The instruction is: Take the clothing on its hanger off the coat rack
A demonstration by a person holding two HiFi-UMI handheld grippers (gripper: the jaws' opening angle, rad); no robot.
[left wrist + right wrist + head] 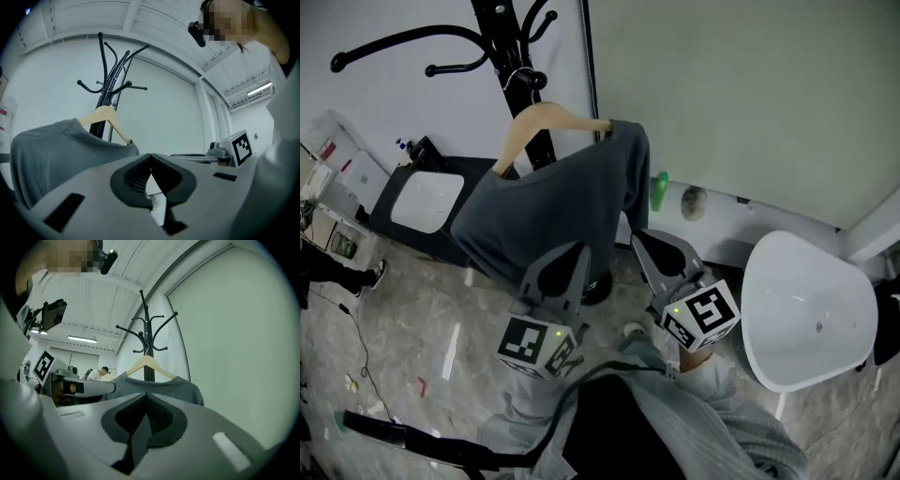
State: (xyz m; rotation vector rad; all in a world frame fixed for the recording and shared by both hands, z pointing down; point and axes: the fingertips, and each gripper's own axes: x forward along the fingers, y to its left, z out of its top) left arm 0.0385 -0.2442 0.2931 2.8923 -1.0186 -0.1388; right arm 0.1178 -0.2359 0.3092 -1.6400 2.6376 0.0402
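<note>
A dark grey garment hangs on a pale wooden hanger hooked on the black coat rack. Both gripper views show the same garment with the hanger and the rack above it. My left gripper is shut and empty, just below the garment's lower edge. My right gripper is shut and empty too, beside the garment's right edge. In their own views the left gripper and right gripper point up at the garment without touching it.
A white chair stands at the right, a black-framed white tray or stand at the left by the wall. A green bottle sits by the wall. Cables and bits lie on the floor at the left. A person stands far off.
</note>
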